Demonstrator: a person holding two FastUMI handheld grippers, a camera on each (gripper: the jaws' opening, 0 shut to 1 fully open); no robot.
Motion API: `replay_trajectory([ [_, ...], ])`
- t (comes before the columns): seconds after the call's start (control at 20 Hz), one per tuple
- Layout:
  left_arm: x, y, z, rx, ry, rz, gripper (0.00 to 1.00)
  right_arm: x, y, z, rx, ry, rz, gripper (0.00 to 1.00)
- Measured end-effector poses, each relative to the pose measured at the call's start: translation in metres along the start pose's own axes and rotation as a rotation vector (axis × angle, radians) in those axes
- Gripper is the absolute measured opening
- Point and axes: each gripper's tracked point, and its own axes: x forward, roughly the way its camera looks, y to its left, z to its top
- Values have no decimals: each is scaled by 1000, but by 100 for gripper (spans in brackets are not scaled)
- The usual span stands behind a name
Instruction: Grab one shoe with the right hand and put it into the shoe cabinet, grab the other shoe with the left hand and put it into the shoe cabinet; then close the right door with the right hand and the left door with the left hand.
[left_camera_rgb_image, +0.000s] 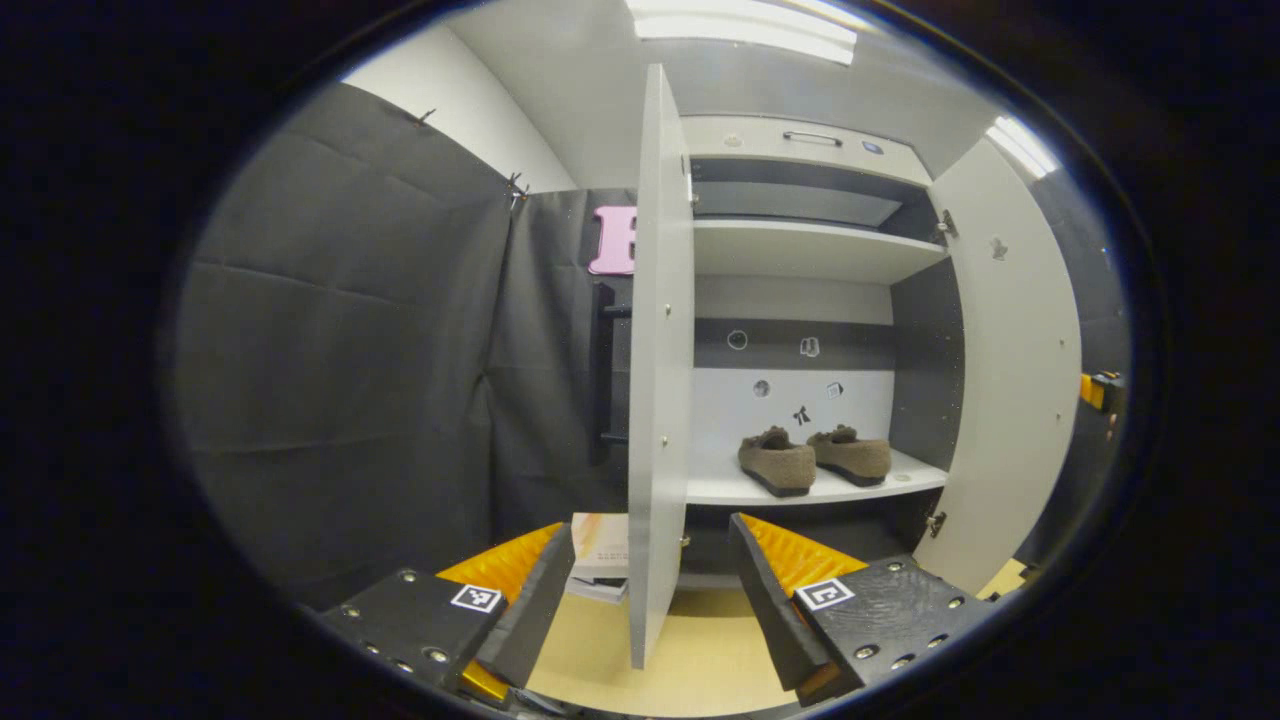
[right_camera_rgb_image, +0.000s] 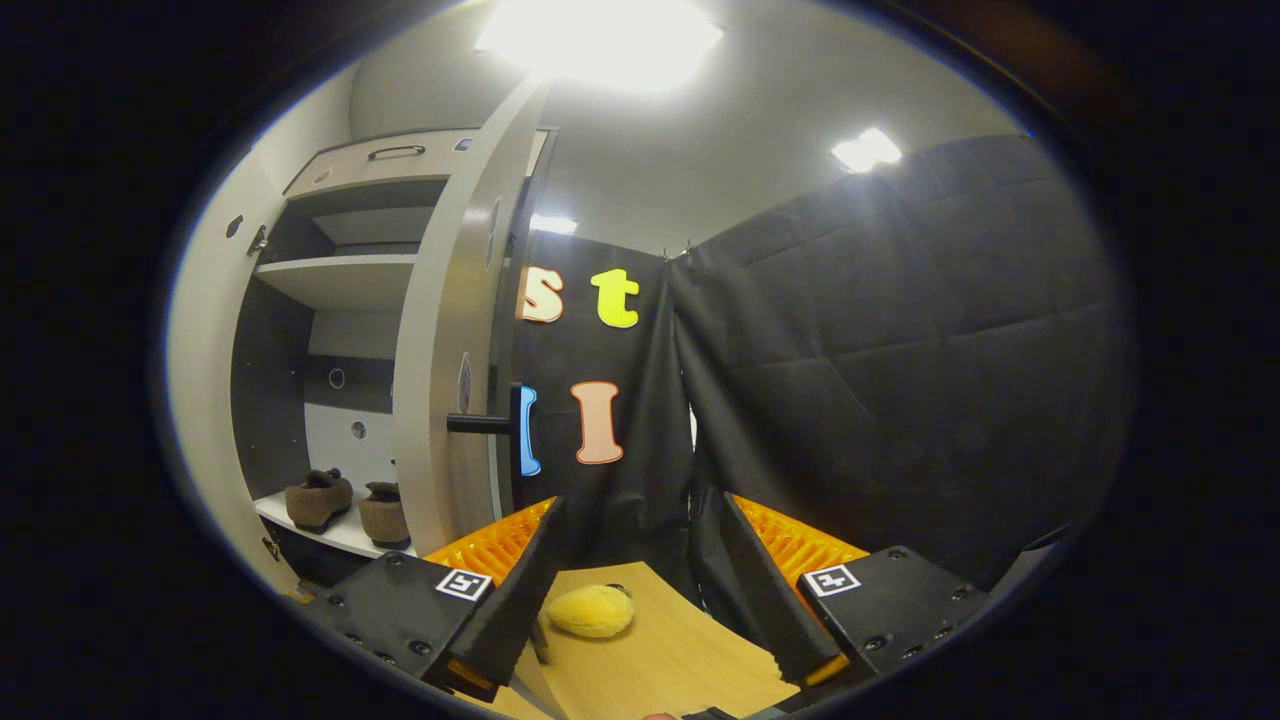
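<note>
In the left gripper view, the left gripper (left_camera_rgb_image: 650, 590) has its jaws spread wide and holds nothing. The thin edge of the left door (left_camera_rgb_image: 660, 350) stands right between them, seen edge-on, and I cannot tell if a finger touches it. Farther right, both brown shoes (left_camera_rgb_image: 812, 460) sit side by side on the low shelf (left_camera_rgb_image: 900, 478) inside the shoe cabinet (left_camera_rgb_image: 800, 140). The right door (left_camera_rgb_image: 1010, 370) hangs open past them.

In the right gripper view, the right door (right_camera_rgb_image: 445, 340) is near on the left, with its dark handle (right_camera_rgb_image: 490, 422) sticking out. The right gripper (right_camera_rgb_image: 635, 590) is spread too and empty, beside that door. A yellow soft toy (right_camera_rgb_image: 592, 611) lies on the wooden floor (right_camera_rgb_image: 680, 650).

The doors look like flat, stiff boards that swing easily on hinges. A soft push on the outer face near the free edge should do.
</note>
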Motion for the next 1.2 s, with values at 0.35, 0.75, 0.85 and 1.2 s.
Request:
replay_trajectory([
  [0.35, 0, 15, 0, -1, -5, 0, 97, -10, 19, 0, 27, 10, 20, 97],
  [0.75, -1, 25, -2, -9, -1, 0, 90, -25, 67, 2, 37, -1, 119, 97],
  [0.85, -2, 28, -2, -8, -1, 4, 97, -27, 79, 2, 40, -1, 146, 97],
  [1.2, -6, 46, 2, -3, -10, 39, 96, -30, 109, -1, 68, 0, 227, 97],
])
